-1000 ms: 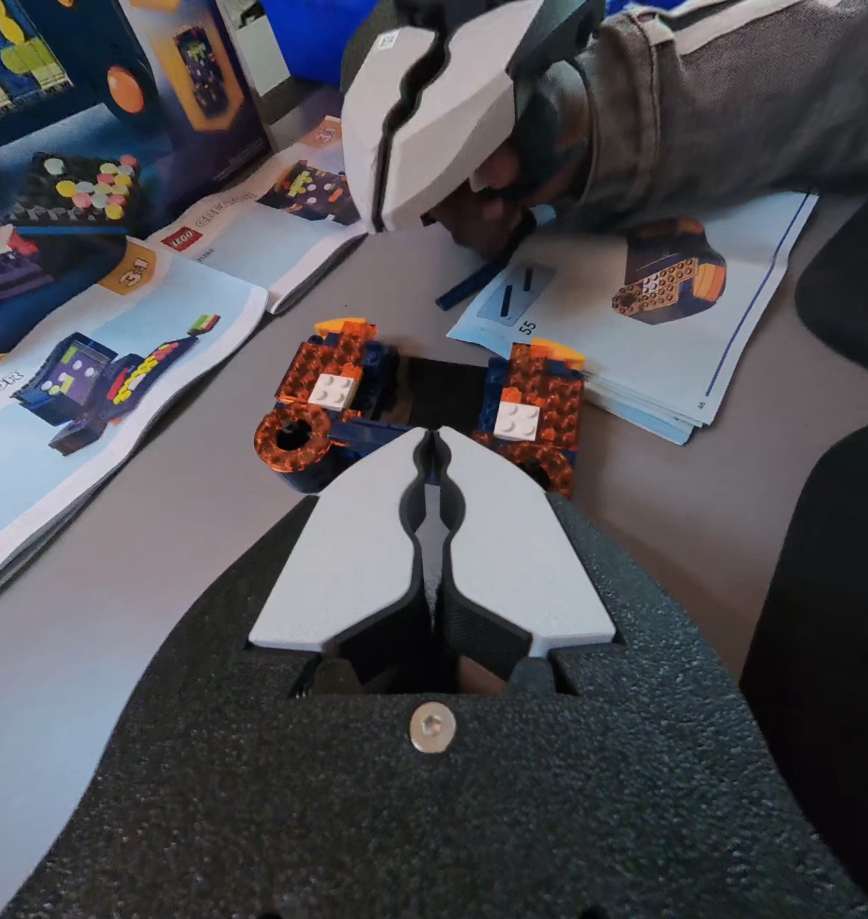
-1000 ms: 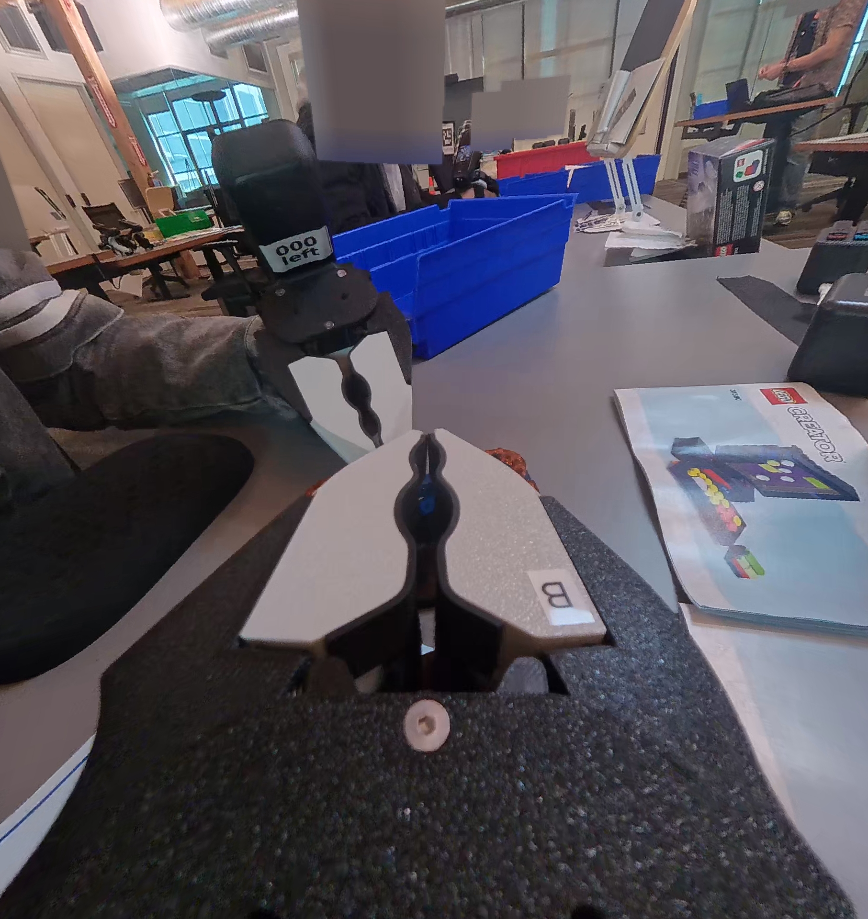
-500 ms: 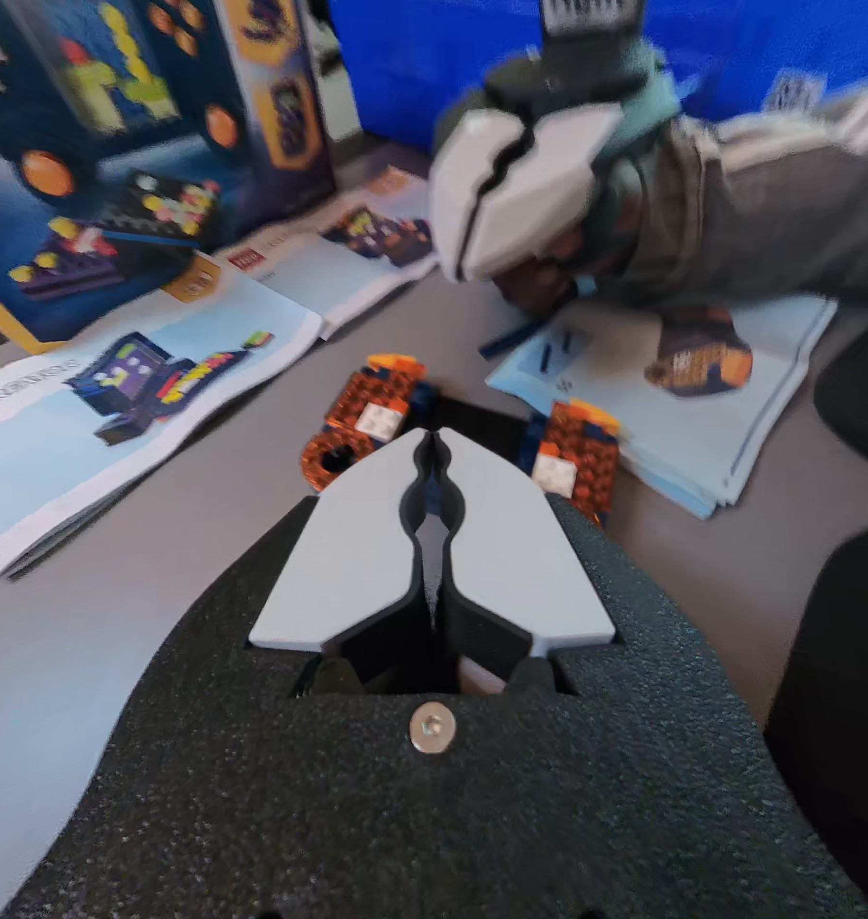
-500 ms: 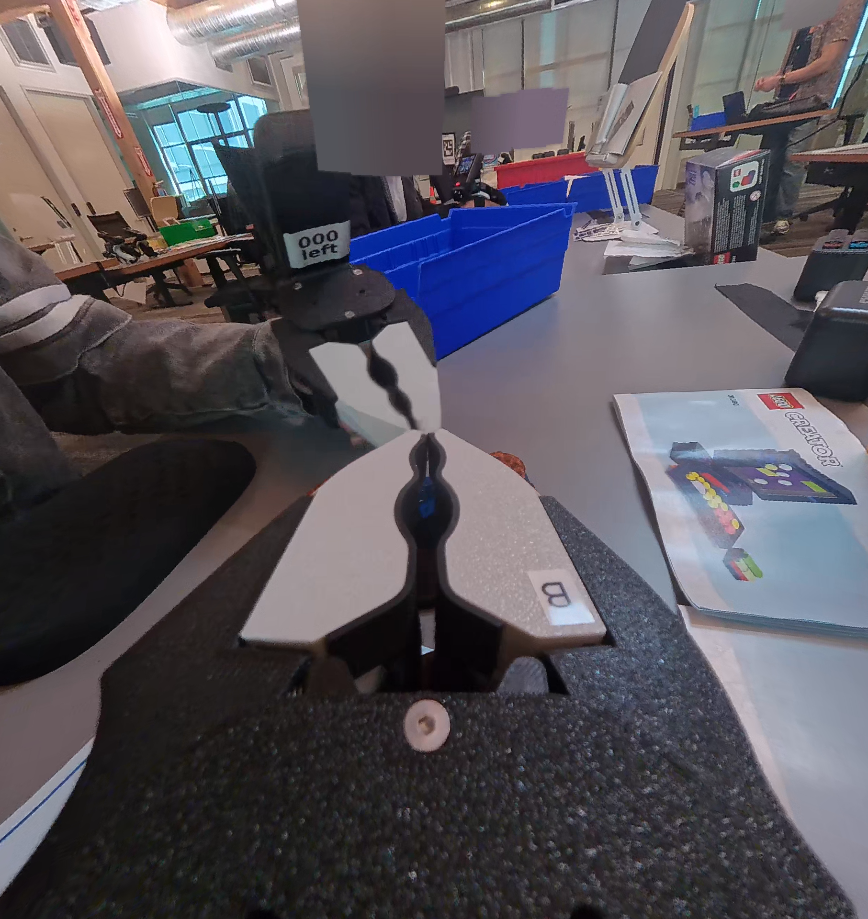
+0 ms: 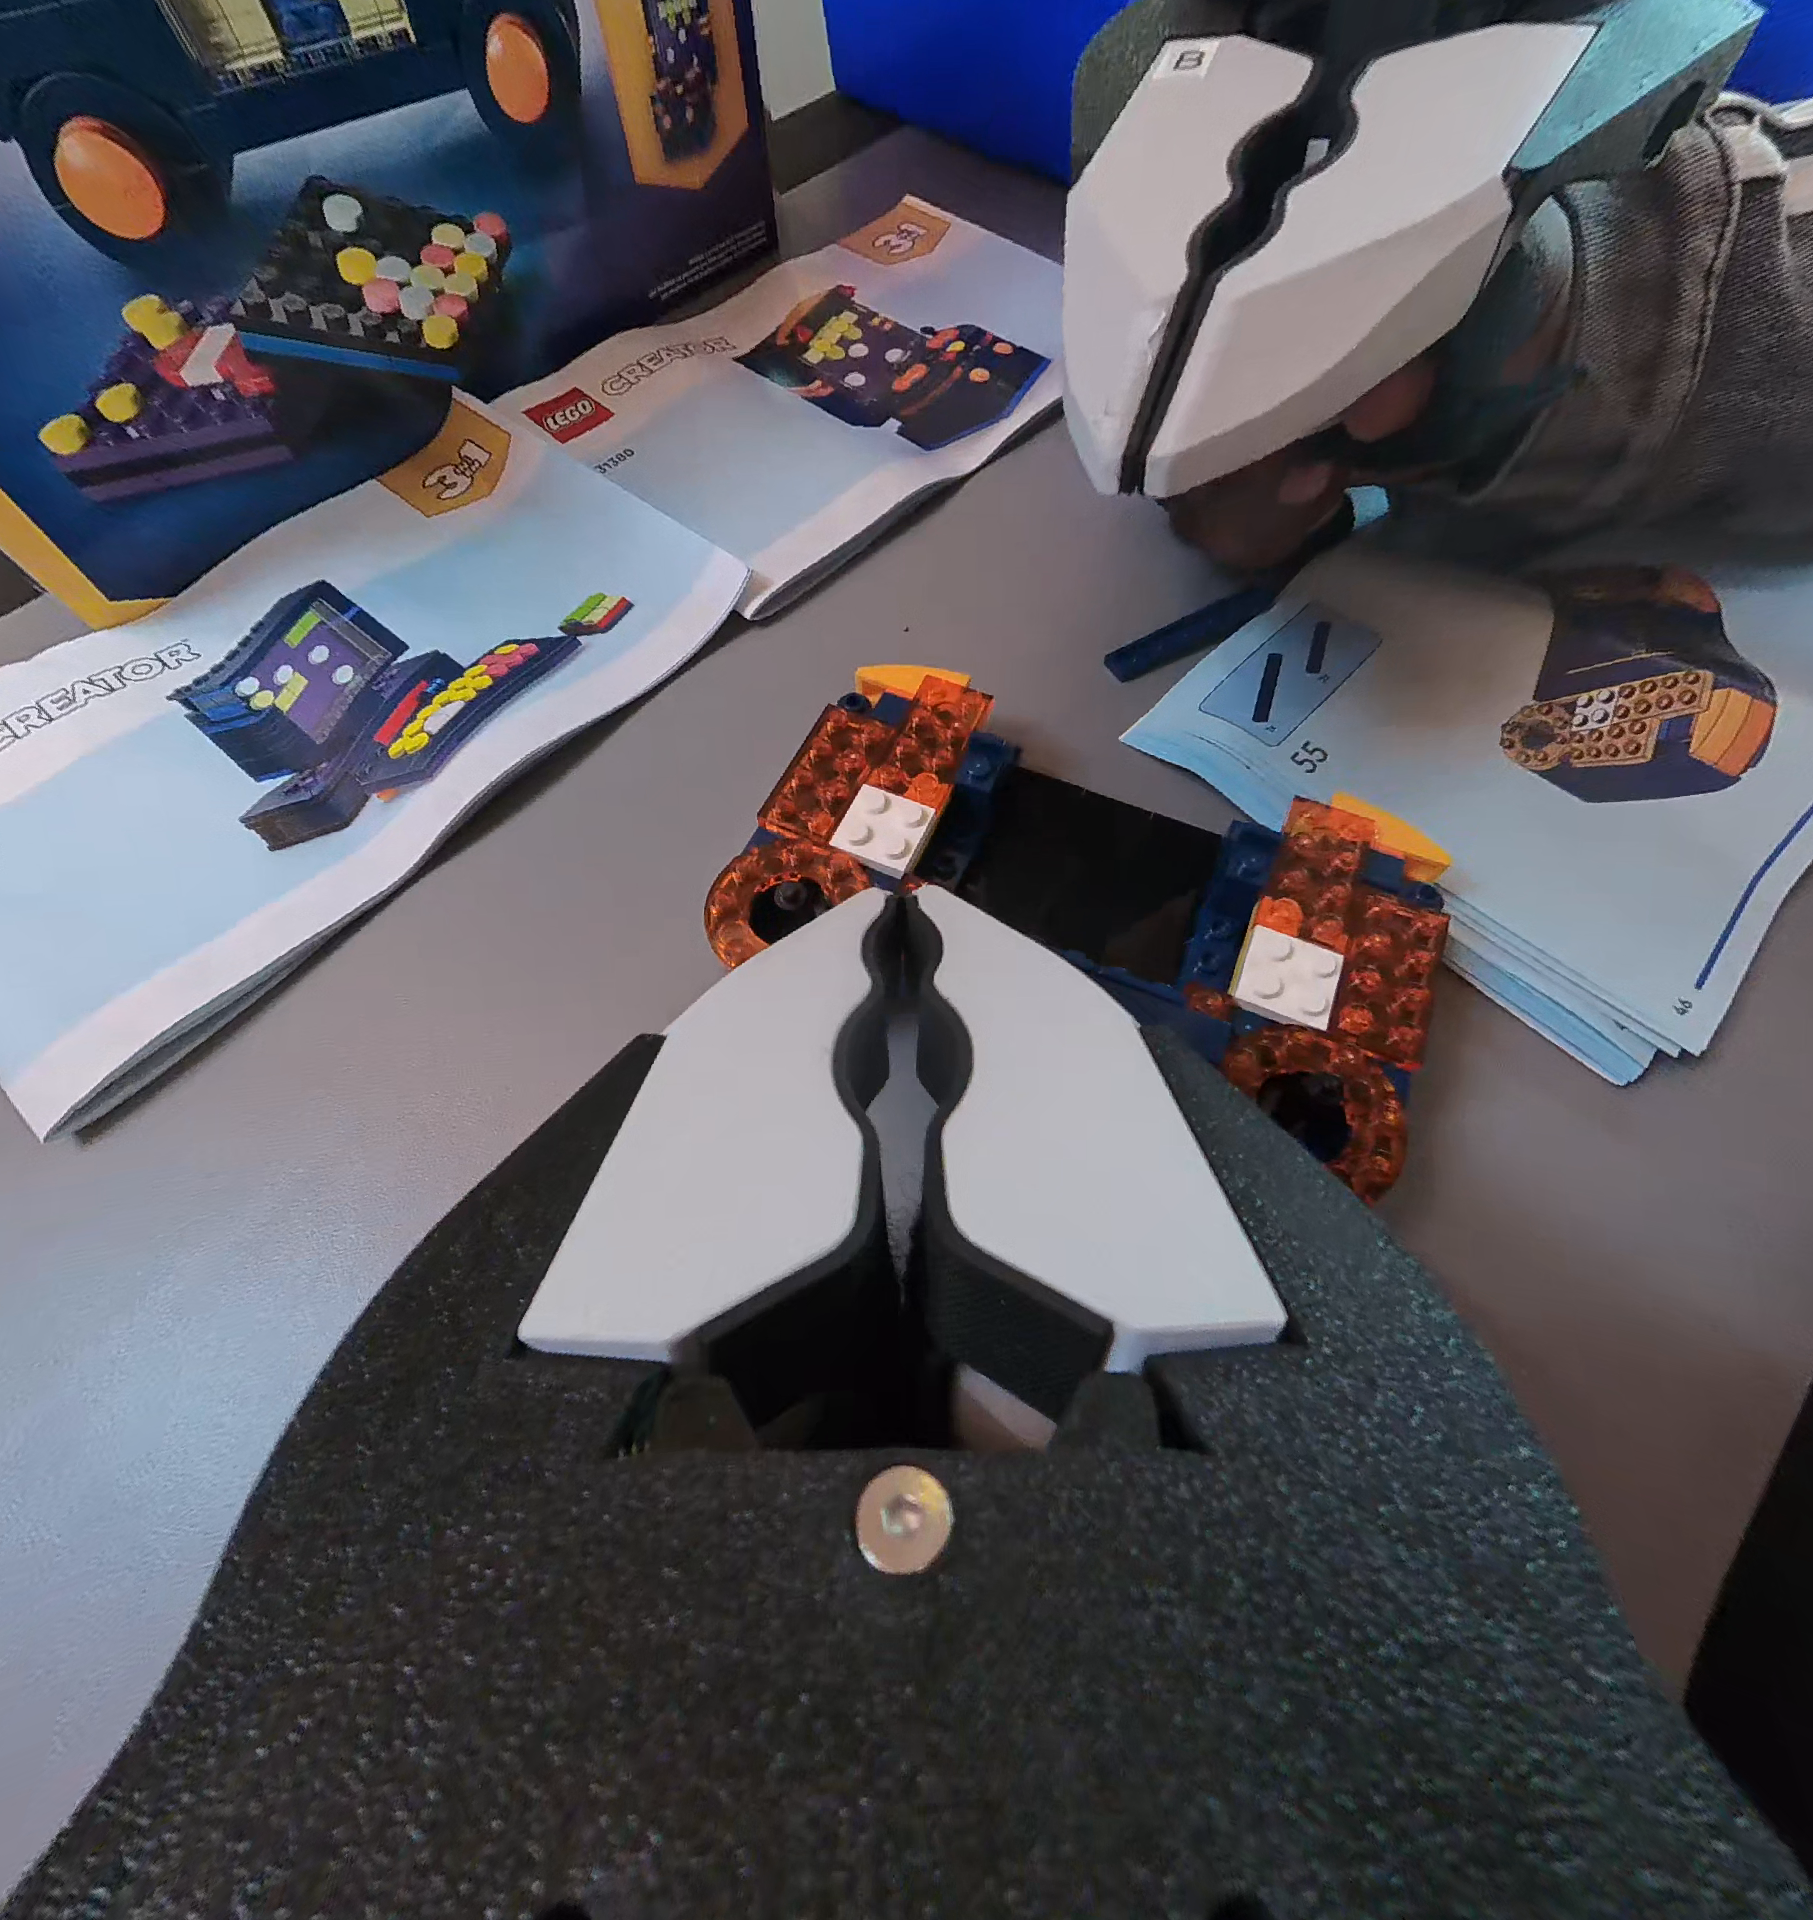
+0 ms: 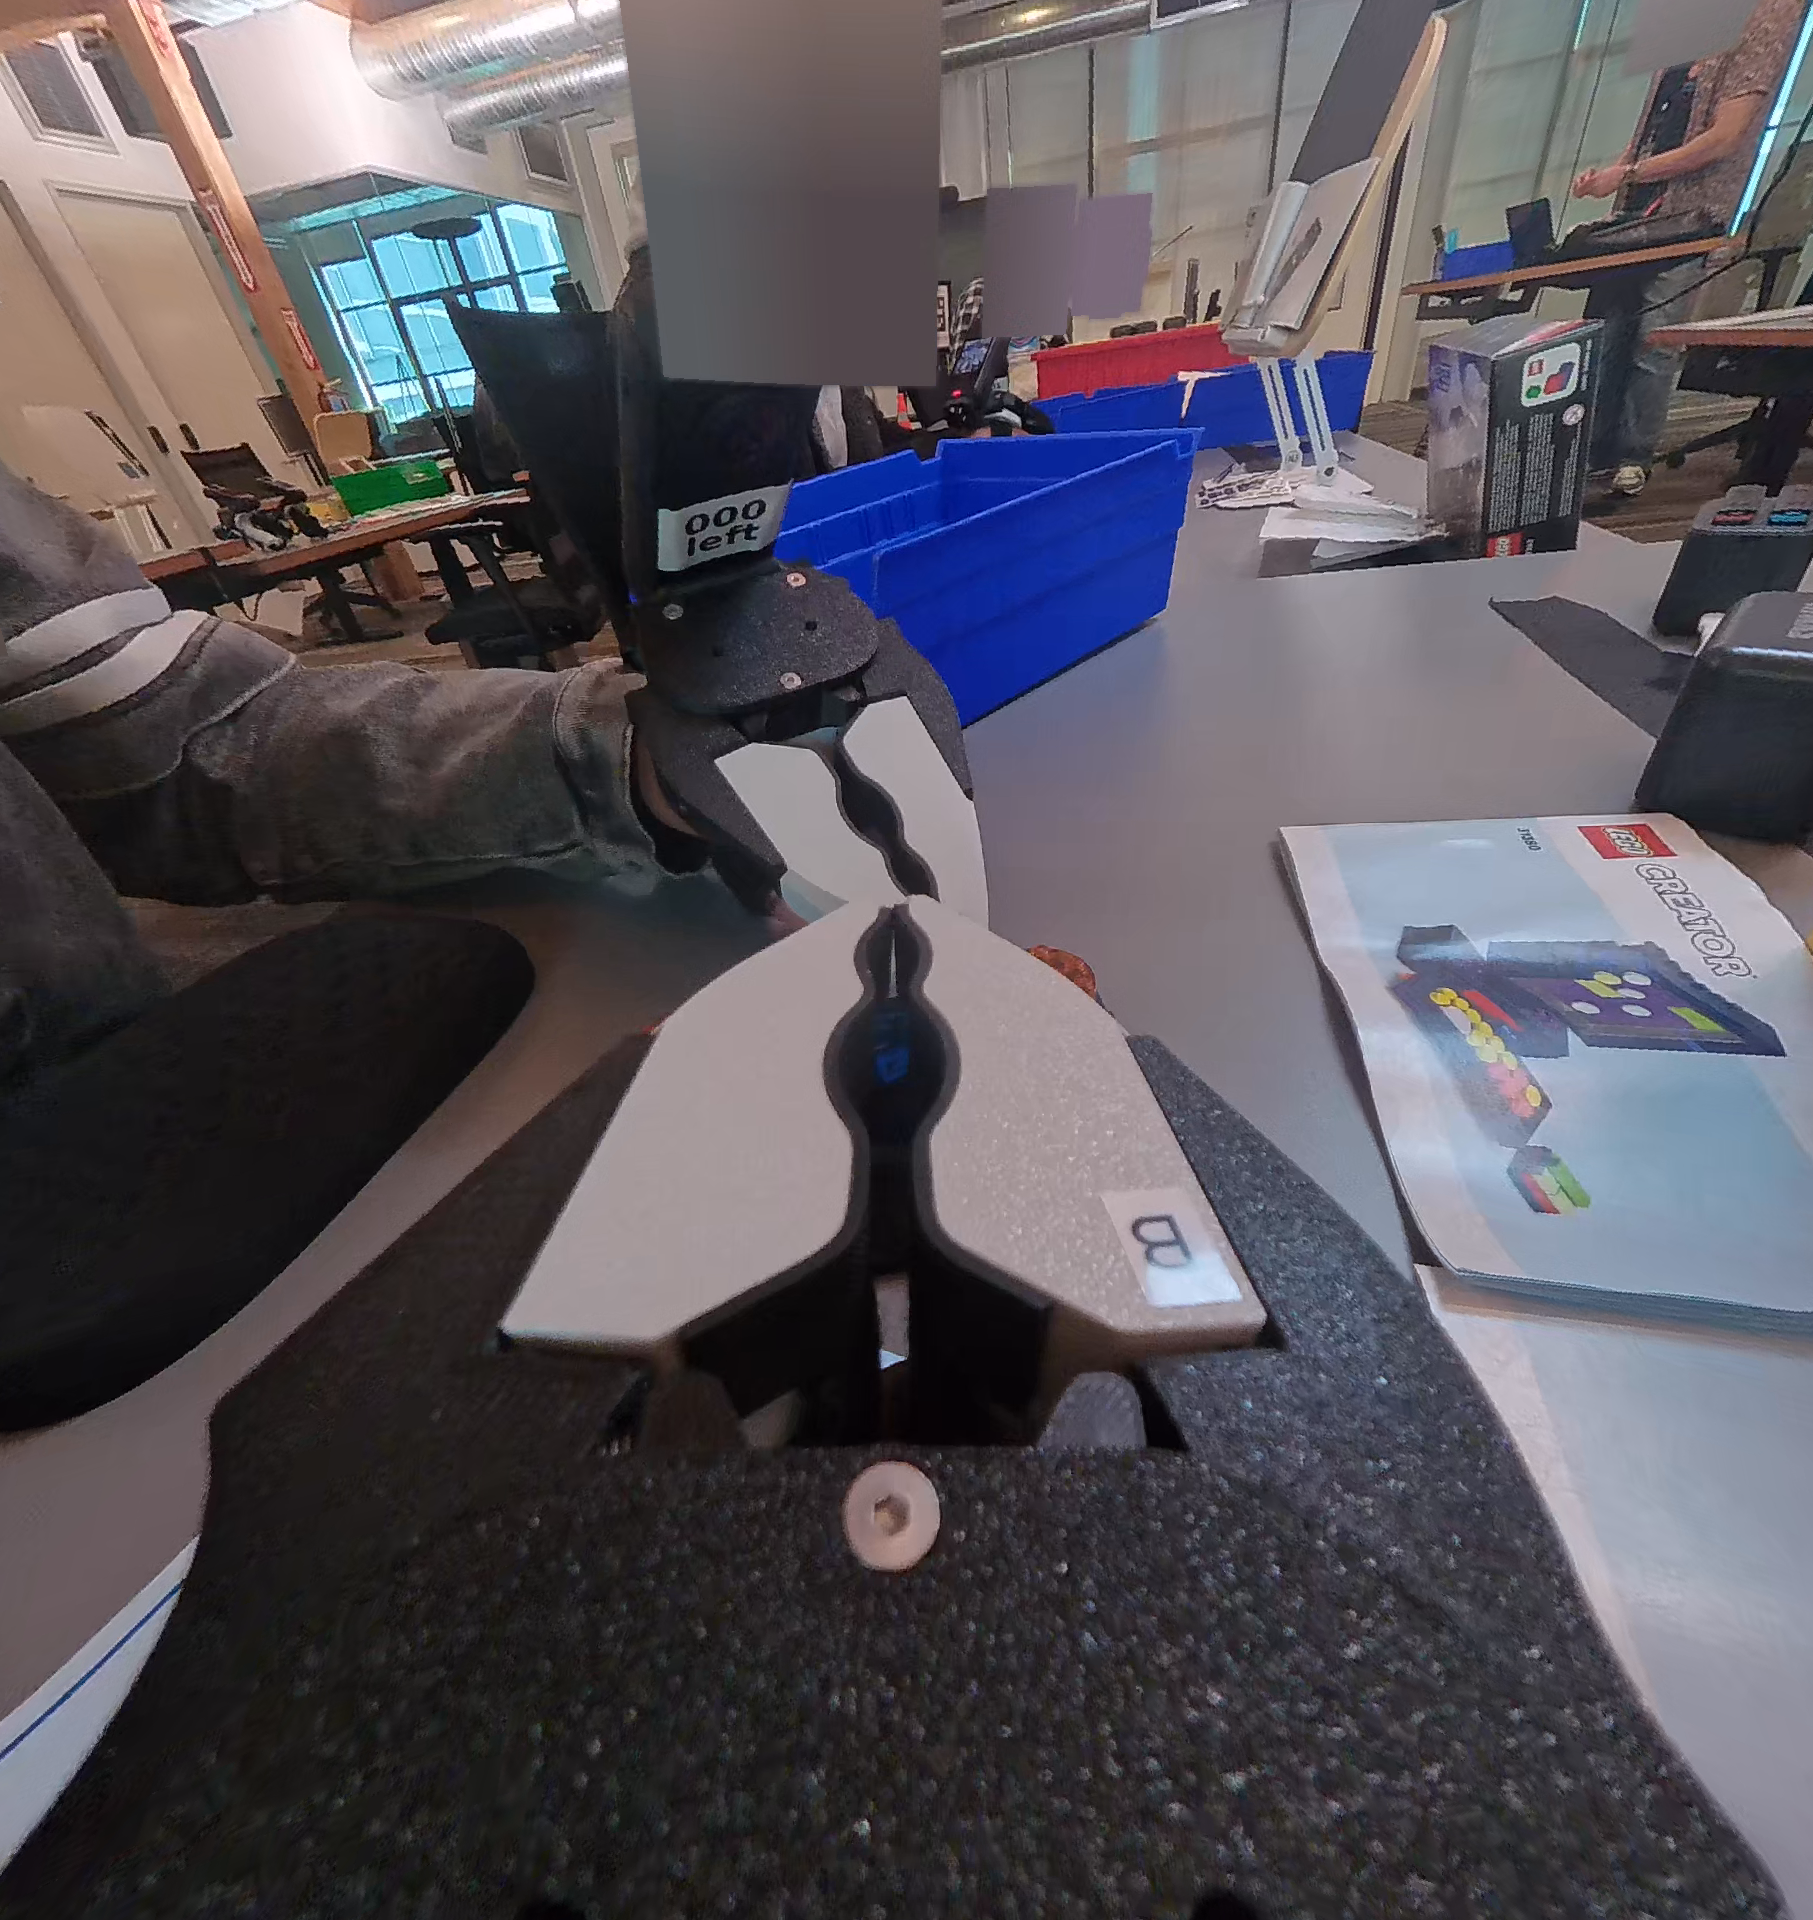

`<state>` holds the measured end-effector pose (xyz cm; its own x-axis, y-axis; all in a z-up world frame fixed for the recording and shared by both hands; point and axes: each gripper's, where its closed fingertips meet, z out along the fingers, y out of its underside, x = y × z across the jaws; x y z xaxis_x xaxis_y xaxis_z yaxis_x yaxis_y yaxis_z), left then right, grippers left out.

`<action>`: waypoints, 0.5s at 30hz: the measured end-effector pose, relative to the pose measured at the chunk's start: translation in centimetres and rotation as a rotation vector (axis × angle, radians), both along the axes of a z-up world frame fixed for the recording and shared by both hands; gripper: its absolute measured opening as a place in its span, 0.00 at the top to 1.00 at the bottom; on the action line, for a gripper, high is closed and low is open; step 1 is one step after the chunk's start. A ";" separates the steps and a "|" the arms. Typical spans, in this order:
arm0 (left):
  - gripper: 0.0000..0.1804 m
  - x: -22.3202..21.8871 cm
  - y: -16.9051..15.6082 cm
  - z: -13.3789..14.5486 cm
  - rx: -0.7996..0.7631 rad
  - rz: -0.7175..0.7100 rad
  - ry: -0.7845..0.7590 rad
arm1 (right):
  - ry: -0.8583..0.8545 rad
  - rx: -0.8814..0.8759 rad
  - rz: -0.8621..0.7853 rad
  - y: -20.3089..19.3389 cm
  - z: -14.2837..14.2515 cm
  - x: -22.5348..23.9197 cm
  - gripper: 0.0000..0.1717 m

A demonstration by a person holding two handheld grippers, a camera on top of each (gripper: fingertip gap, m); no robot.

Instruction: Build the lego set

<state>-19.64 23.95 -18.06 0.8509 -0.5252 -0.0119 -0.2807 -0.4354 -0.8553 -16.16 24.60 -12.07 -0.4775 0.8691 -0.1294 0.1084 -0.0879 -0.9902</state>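
Both sets of jaws are together. The left gripper (image 5: 900, 902) hovers over a brick model (image 5: 1078, 894): light, rigid, snap-apart; its solid side blocks look safest to grip.

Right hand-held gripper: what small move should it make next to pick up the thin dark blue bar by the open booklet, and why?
Probably open its jaws first. The right hand-held gripper is shut, its tips close to the thin dark blue bar, which lies on the grey table beside the open booklet; shut fingers cannot straddle it.
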 end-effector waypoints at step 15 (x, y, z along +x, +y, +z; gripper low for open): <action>1.00 3.2 -4.6 0.7 0.029 -0.202 -0.023 | 0.023 -0.021 -0.002 0.2 0.4 0.2 1.00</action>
<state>-16.47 19.37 -17.40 0.7286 -0.6849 -0.0114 -0.3402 -0.3473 -0.8739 -15.97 24.81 -11.69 -0.4788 0.8672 -0.1369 0.0858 -0.1089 -0.9903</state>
